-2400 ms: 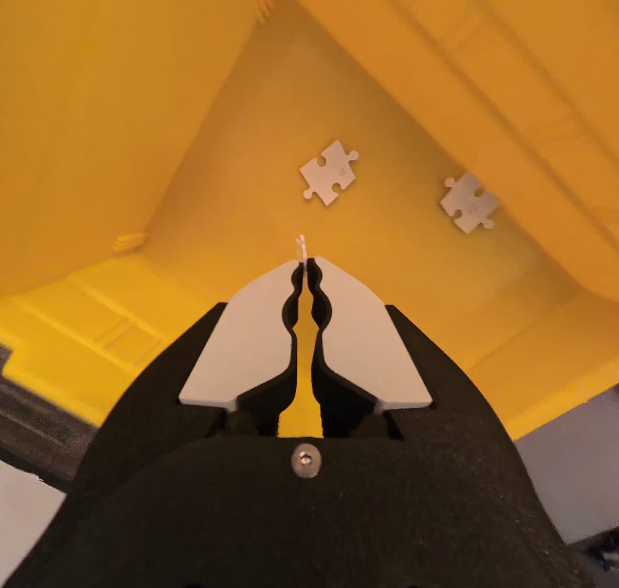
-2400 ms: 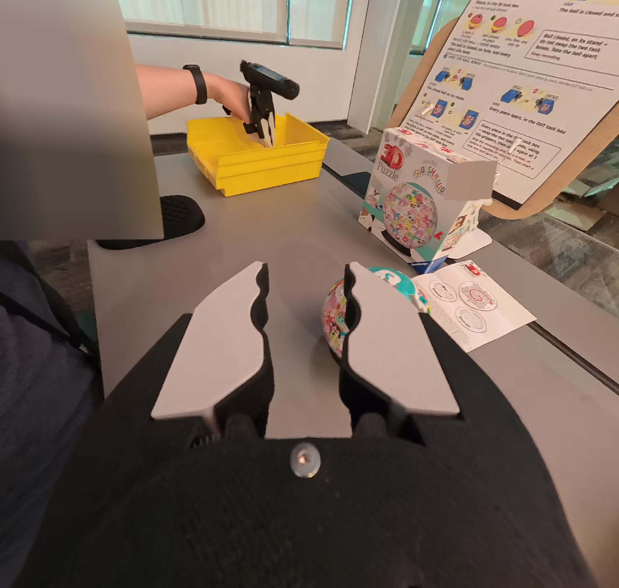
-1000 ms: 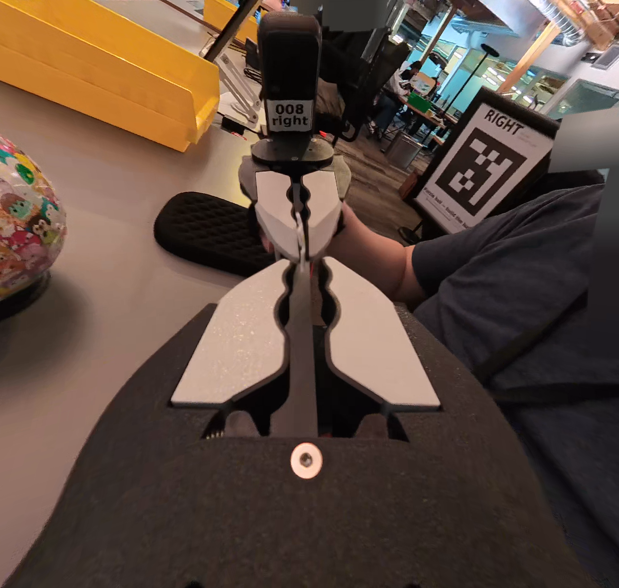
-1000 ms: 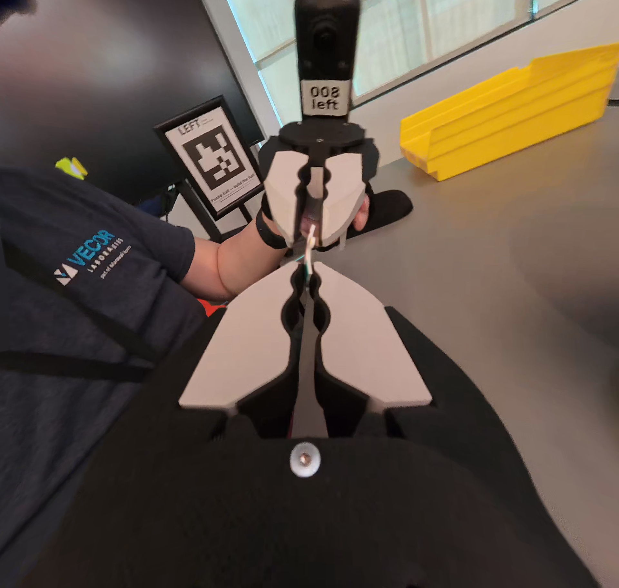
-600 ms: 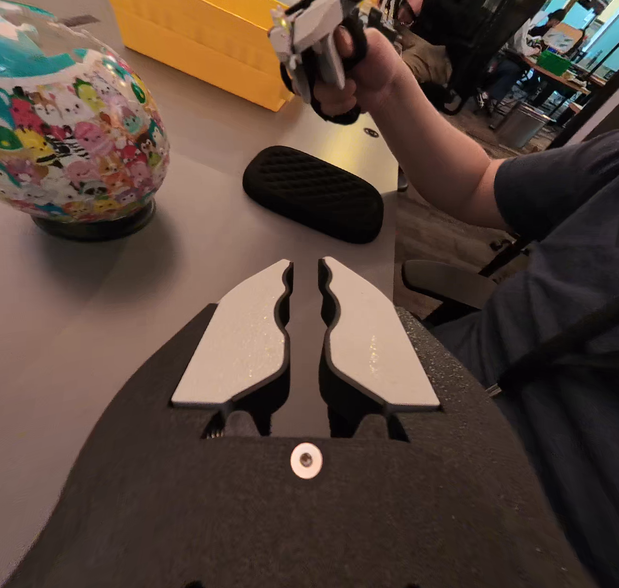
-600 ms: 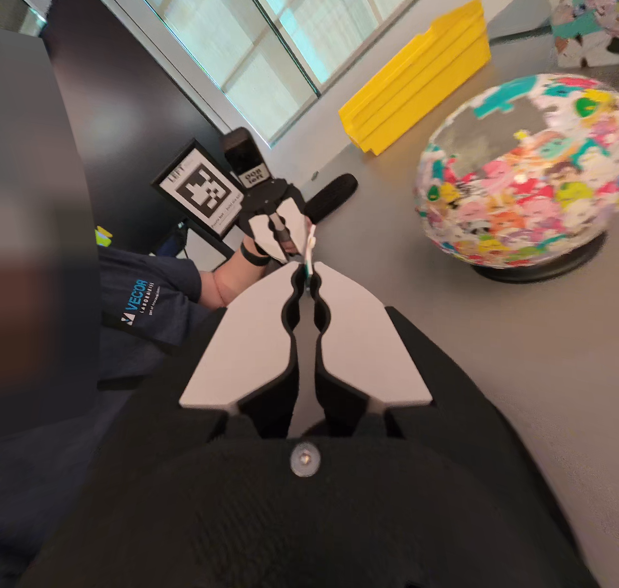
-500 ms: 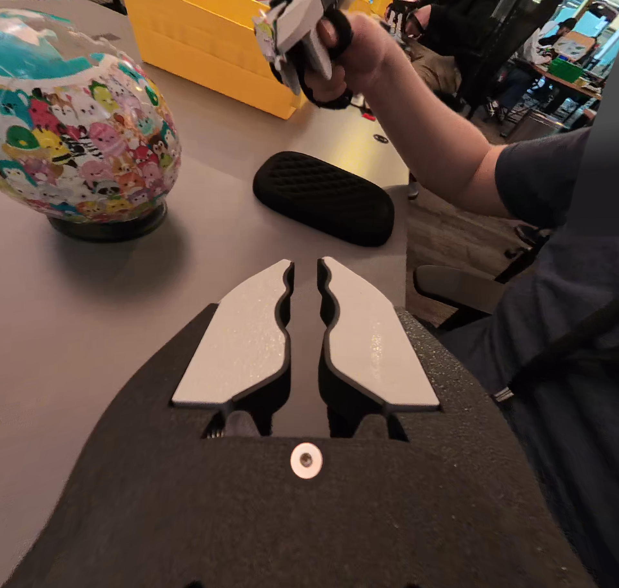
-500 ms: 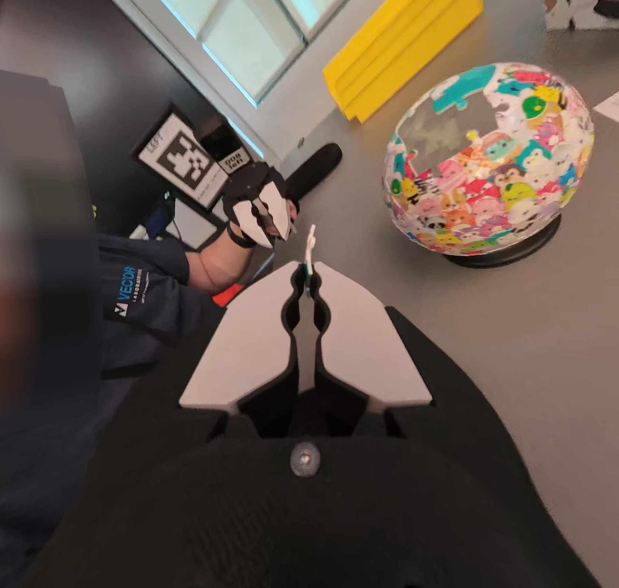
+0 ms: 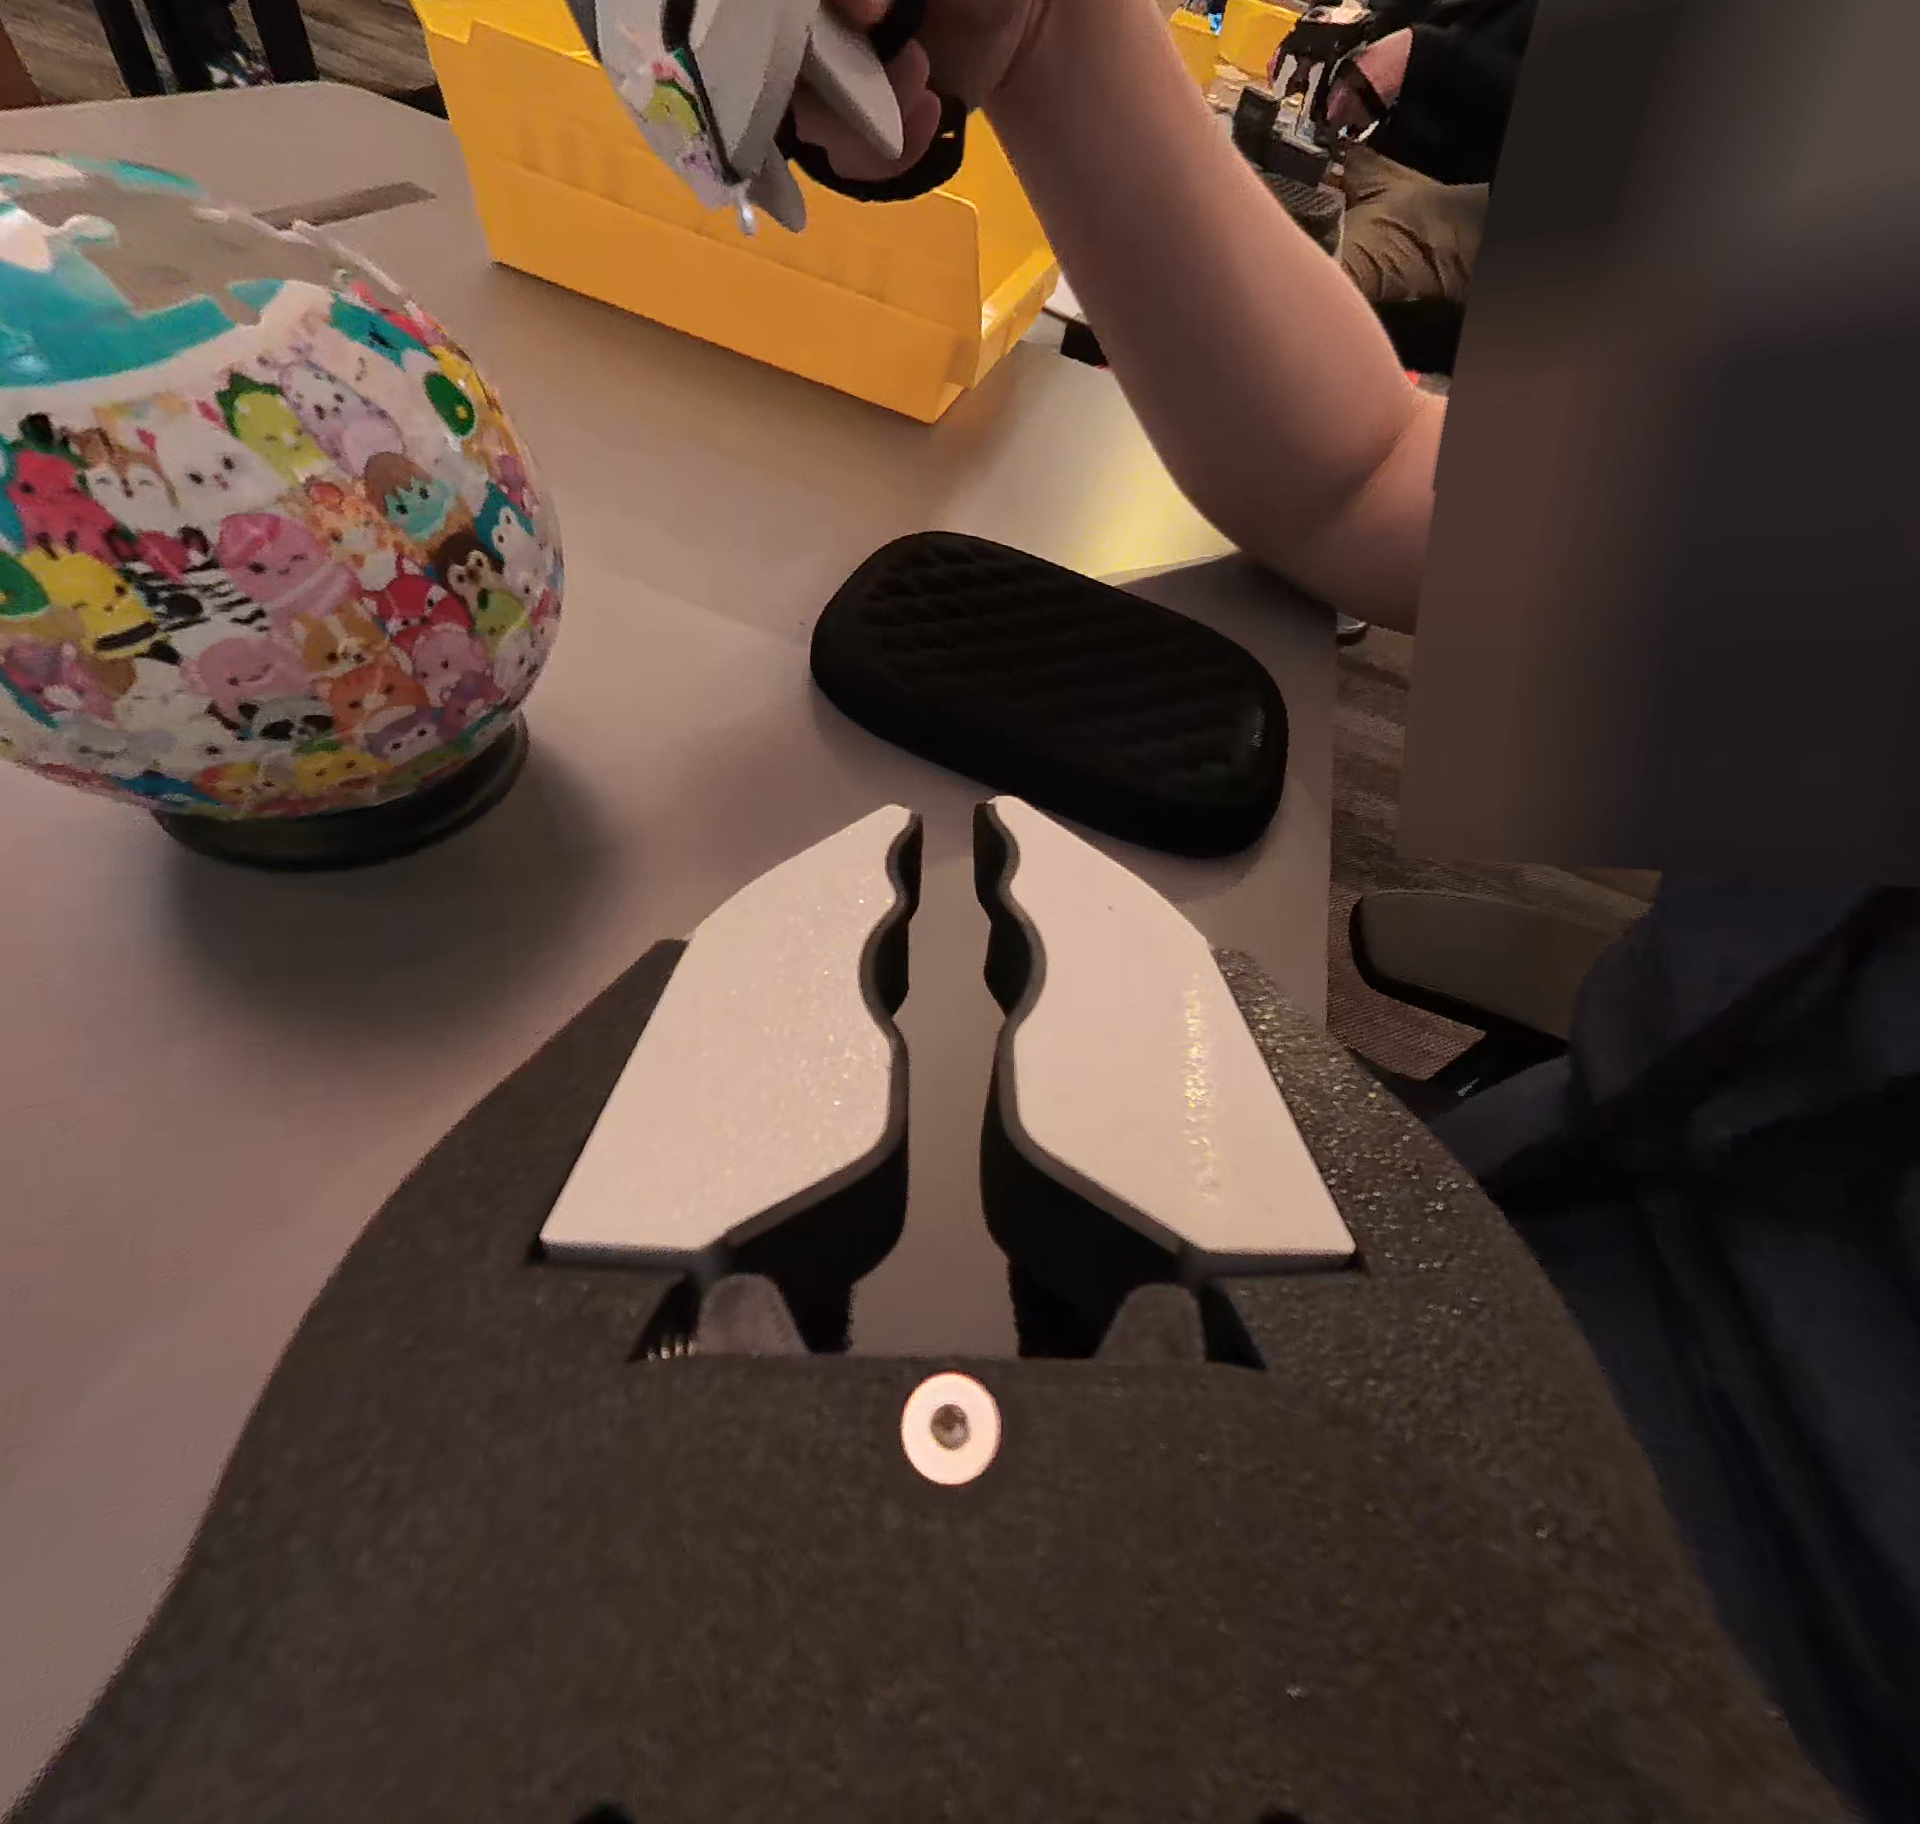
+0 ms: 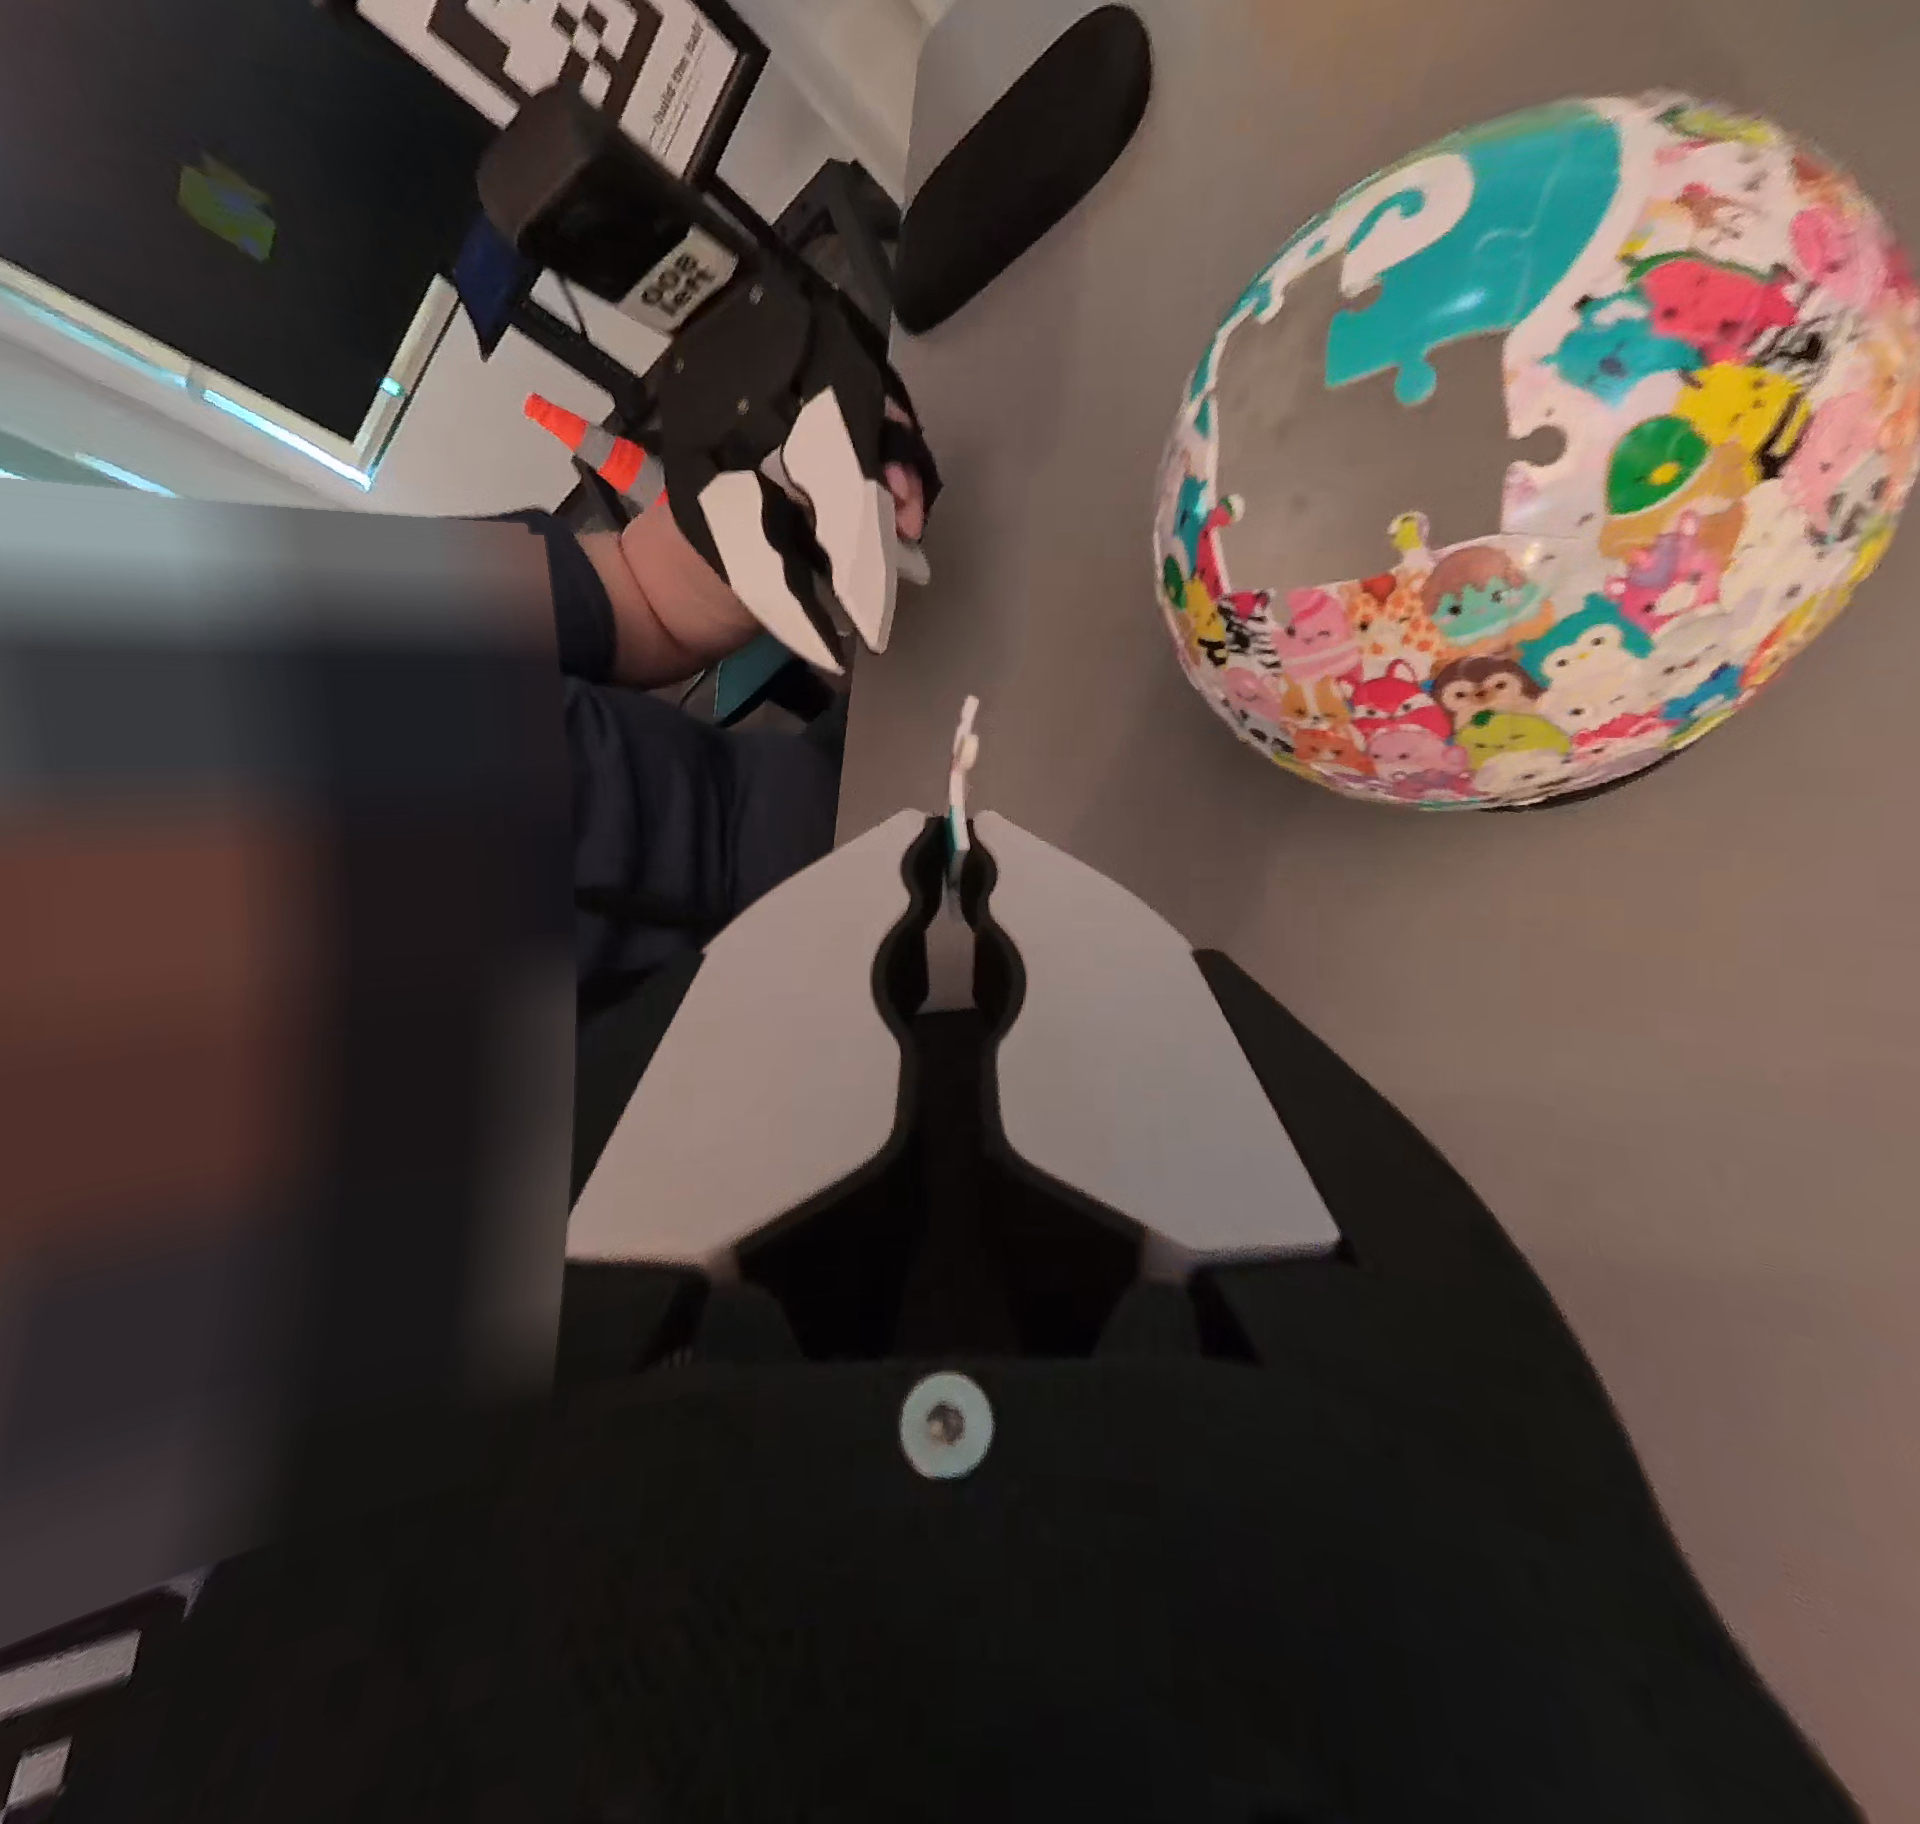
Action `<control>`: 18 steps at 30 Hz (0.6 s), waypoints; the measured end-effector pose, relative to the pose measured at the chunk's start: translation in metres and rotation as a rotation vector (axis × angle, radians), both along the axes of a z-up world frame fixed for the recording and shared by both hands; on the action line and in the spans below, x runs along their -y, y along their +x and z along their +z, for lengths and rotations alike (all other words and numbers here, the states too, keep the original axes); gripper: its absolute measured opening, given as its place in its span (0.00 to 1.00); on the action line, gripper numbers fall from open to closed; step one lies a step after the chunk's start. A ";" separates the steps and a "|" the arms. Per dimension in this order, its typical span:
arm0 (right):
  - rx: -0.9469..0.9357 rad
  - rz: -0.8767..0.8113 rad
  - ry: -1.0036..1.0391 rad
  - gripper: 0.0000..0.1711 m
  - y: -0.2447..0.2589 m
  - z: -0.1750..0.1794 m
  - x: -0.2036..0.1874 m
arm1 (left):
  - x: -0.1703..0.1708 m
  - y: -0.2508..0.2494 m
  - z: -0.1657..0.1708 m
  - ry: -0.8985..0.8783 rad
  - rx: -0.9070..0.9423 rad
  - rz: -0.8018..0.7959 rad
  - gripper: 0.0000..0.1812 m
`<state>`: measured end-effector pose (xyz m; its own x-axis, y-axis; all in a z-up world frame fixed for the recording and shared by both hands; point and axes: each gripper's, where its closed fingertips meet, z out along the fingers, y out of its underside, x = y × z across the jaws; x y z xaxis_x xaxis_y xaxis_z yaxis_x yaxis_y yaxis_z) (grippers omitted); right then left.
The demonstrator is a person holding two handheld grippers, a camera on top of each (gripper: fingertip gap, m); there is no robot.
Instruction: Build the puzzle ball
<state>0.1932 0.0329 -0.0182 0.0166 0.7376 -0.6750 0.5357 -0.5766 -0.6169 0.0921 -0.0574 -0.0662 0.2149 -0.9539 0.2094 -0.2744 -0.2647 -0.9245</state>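
- Right gripper [image 10: 948, 824]: fingers clamped on a thin puzzle piece [image 10: 961, 777], held edge-on, its tip projecting past the fingertips. One second ago this gripper met the left one tip to tip; it is now raised above the grey table [image 9: 727, 486] and turned toward the ball.
- Left gripper [image 9: 945, 824]: fingers slightly apart, nothing between them. It has withdrawn from the handover position and hovers low over the table, near the black wrist rest [image 9: 1049, 688].
- Puzzle ball [image 10: 1558, 465]: seated on a dark ring stand [image 9: 353, 824] on the table, left of the wrist rest in the left wrist view. The shell is incomplete (an open gap remains in the upper area, beside the teal pieces). It has come further into view than half a second ago.
- Yellow bin [image 9: 727, 247]: on the table behind the ball, well apart from it.
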 end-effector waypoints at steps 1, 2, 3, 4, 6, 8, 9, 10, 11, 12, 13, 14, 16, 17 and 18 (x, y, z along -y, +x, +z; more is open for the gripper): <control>0.006 0.022 0.004 0.02 0.001 -0.002 0.002 | 0.000 0.002 -0.001 0.001 -0.002 0.001 0.05; 0.012 0.035 0.007 0.02 0.002 -0.003 0.003 | 0.000 0.004 -0.001 -0.002 -0.003 -0.003 0.05; 0.015 0.041 0.003 0.02 0.003 -0.004 0.004 | 0.001 0.006 -0.002 -0.007 -0.005 -0.008 0.05; 0.015 0.042 -0.001 0.02 0.003 -0.004 0.003 | 0.001 0.008 -0.003 -0.008 -0.007 -0.011 0.05; 0.014 0.052 0.001 0.02 0.004 -0.004 0.005 | 0.000 0.010 -0.004 -0.001 -0.006 -0.011 0.05; 0.026 0.076 0.012 0.02 0.006 -0.007 0.009 | 0.001 0.011 -0.003 0.000 0.001 -0.013 0.04; 0.035 0.083 0.019 0.02 0.006 -0.009 0.010 | 0.000 0.012 -0.003 0.003 0.000 -0.012 0.04; 0.044 0.091 0.029 0.02 0.006 -0.011 0.011 | -0.001 0.011 -0.003 0.012 0.001 -0.009 0.04; 0.050 0.095 0.044 0.02 0.007 -0.013 0.012 | -0.002 0.010 -0.002 0.021 0.006 -0.004 0.04; 0.053 0.088 0.057 0.02 0.007 -0.015 0.012 | -0.003 0.009 -0.002 0.025 0.014 -0.001 0.04; 0.054 0.070 0.060 0.02 0.007 -0.016 0.010 | -0.004 0.007 -0.001 0.022 0.024 0.002 0.04; 0.051 0.045 0.059 0.02 0.007 -0.016 0.008 | -0.006 0.004 0.000 0.012 0.038 0.007 0.04; 0.039 -0.015 0.085 0.02 0.010 -0.018 0.004 | -0.008 0.000 0.003 -0.018 0.087 0.007 0.04; 0.035 -0.059 0.096 0.02 0.011 -0.020 0.002 | -0.009 -0.002 0.005 -0.034 0.117 0.003 0.04; 0.033 -0.111 0.098 0.02 0.013 -0.023 0.000 | -0.010 -0.005 0.007 -0.047 0.144 -0.004 0.04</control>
<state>0.2064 0.0325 -0.0412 0.1222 0.7923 -0.5978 0.4929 -0.5713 -0.6563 0.0874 -0.0471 -0.0594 0.1759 -0.9432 0.2818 -0.1409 -0.3074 -0.9411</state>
